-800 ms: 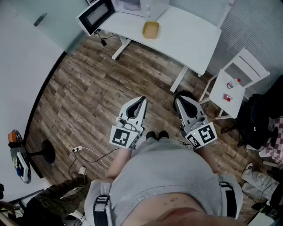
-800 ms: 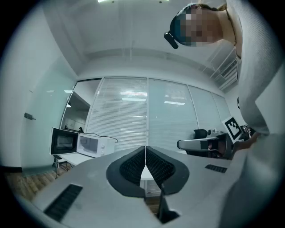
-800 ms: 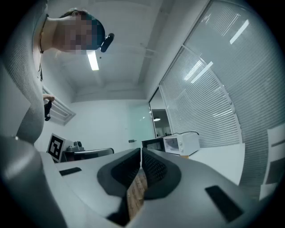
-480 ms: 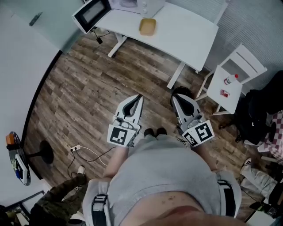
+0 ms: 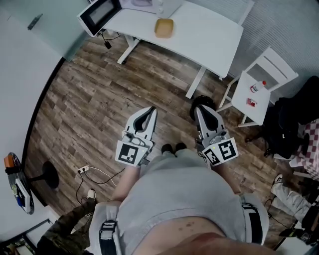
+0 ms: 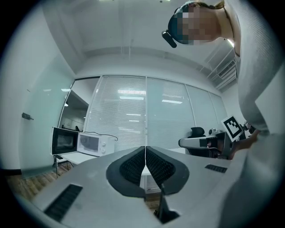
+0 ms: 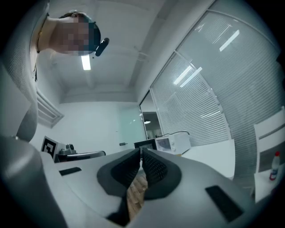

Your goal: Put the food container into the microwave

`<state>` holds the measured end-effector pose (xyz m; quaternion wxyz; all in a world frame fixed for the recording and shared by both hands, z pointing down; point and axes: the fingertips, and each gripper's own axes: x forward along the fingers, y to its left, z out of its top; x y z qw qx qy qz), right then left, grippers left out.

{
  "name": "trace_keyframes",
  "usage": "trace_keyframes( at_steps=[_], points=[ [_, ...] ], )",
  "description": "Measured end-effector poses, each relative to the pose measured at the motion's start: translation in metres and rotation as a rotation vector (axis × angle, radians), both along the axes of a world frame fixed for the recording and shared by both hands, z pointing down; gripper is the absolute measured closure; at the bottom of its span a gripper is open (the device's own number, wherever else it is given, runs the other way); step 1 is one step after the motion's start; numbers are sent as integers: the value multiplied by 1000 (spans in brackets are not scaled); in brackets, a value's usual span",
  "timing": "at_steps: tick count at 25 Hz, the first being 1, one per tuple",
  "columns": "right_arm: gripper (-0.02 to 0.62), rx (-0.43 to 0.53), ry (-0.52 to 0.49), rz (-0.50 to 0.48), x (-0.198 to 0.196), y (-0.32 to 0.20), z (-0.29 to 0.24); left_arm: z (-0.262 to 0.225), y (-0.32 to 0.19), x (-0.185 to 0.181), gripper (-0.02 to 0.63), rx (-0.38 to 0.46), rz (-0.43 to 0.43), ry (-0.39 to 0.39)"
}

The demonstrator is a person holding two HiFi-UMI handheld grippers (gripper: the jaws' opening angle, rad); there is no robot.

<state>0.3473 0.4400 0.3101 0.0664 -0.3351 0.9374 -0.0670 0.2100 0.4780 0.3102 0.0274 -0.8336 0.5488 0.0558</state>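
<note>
head view / left gripper [image 5: 150,110]: low in front of the person's torso, over the wood floor [image 5: 94,94], pointing toward the far table [image 5: 209,35].
head view / right gripper [image 5: 200,110]: beside the left one, apart from it, pointing the same way.
head view / food container [image 5: 164,28]: tan, sitting on the far white table, near the microwave and to its right. Well apart from both grippers.
head view / microwave [image 5: 99,14]: far-left end of the table, door swung open.
head view / side table [image 5: 249,102]: small, white, at right. A bottle [image 5: 256,86] stands on it.
left gripper view / fingers: pressed together along the full seam, nothing between them.
left gripper view / microwave: far left on the table, door open to its left.
left gripper view / right gripper: off to the right, level.
right gripper view / fingers: together, tips touching, nothing clamped. A narrow slit nearer the body shows wood floor.
right gripper view / microwave: far, just above the fingertips, on the table.
</note>
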Motion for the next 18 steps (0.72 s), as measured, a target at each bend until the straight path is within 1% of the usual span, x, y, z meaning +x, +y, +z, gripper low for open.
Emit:
trace_keyframes(
  at_steps=[2, 6, 10, 12, 16, 18],
  points=[
    [523, -12, -6, 12, 0, -1, 2, 1, 1, -3, 595, 2, 5, 6],
    [523, -17, -5, 44, -5, -2, 3, 4, -1, -9, 595, -36, 19, 16],
    [523, -33, -17, 50, -7, -4, 3, 8, -8, -10, 595, -47, 39, 21],
    [523, -33, -20, 55, -8, -10, 3, 9, -14, -12, 595, -49, 43, 29],
    [523, -52, -22, 58, -13, -25, 11, 10, -31, -22, 595, -48, 53, 73],
    [523, -57, -20, 52, -14, -35, 14, 10, -41, -25, 595, -45, 52, 67]
  ],
)
